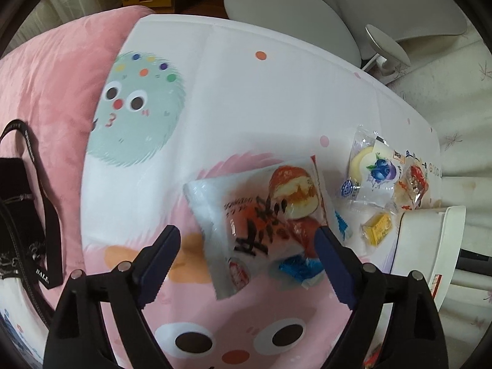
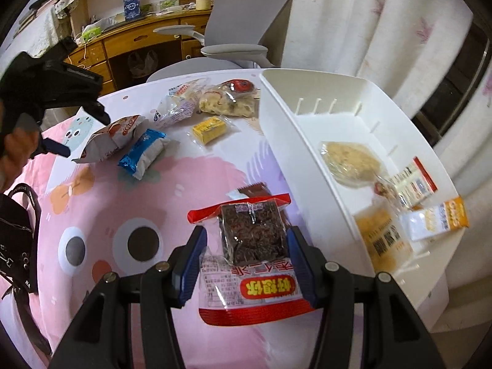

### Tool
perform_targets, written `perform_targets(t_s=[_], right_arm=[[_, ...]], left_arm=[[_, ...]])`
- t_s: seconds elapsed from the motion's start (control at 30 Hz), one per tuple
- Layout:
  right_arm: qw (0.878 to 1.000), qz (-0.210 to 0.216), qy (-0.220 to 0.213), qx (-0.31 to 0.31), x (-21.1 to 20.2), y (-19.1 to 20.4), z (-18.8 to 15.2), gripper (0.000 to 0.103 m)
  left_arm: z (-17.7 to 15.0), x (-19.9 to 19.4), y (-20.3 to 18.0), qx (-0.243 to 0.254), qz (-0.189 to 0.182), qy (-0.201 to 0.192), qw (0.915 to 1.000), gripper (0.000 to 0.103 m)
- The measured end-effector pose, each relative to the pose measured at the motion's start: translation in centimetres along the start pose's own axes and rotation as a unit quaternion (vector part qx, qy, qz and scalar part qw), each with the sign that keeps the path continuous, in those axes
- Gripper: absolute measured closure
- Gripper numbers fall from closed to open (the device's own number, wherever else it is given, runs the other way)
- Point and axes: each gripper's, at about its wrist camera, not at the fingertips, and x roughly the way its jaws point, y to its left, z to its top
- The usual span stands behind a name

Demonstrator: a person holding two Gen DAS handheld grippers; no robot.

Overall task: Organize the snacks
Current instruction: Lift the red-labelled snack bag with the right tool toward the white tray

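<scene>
I am gripping the red-edged clear plastic packet of dark brown cake [image 2: 250,246] by its sides in the right hand-held gripper [image 2: 246,261], lifted above the table's [image 2: 172,190] cartoon-printed cloth beside the white plastic tray [image 2: 307,135]. It is probably light, crinkly and crushable, so I am holding gently. The left hand-held gripper [image 1: 247,261] is hanging wide open over the white bread packet [image 1: 261,221], gripping nothing.

**Two wrist views, both tilted steeply down**

The left wrist camera looks steeply down, close over the tabletop [image 1: 246,92]. The right wrist camera looks down more slantwise, taking in the white bin [image 2: 276,117]. Both share the bread packet [image 1: 261,215] and yellow snack [image 1: 377,229].

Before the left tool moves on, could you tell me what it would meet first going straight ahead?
Probably the white bread snack packet lying between the open left tool, though depth is unclear.
</scene>
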Motion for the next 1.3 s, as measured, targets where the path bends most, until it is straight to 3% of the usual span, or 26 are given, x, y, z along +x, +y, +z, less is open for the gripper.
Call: perform_targets(t_s=[0.5, 0.57, 0.7, 0.77, 0.83, 1.03, 1.3], right_arm=[[0.999, -0.029, -0.006, 0.018, -2.9, -2.0, -2.8, 0.05], [0.999, -0.033, -0.008, 0.02, -3.6, -2.2, -3.1, 0.05], [0.999, -0.034, -0.005, 0.026, -4.7, -2.7, -3.6, 0.05], [0.999, -0.032, -0.002, 0.031, -5.2, -3.0, -3.7, 0.05], [0.999, -0.031, -0.004, 0.033, -5.6, -3.3, -3.7, 0.05], [0.999, -0.022, -0.014, 0.028, -6.7, -4.1, -3.2, 0.05], [1.0, 0.009, -0.016, 0.001, -6.7, -6.1, -2.1, 0.05]], left_arm=[[1.6, 3.1, -2.2, 0.018, 0.033, -0.005, 0.9993, 0.014], [1.4, 3.1, -2.6, 0.026, 0.039, -0.013, 0.9988, 0.018], [0.7, 2.6, -3.3, 0.053, 0.053, -0.028, 0.9968, 0.038], [0.3, 2.4, -3.2, 0.056, 0.058, -0.035, 0.9961, 0.051], [0.1, 1.8, -3.0, 0.053, 0.062, -0.041, 0.9959, 0.071], [-1.0, 0.8, -1.8, 0.028, 0.056, -0.042, 0.9971, 0.092], [-4.6, -0.7, 0.8, -0.024, 0.051, -0.031, 0.9979, 0.096]])
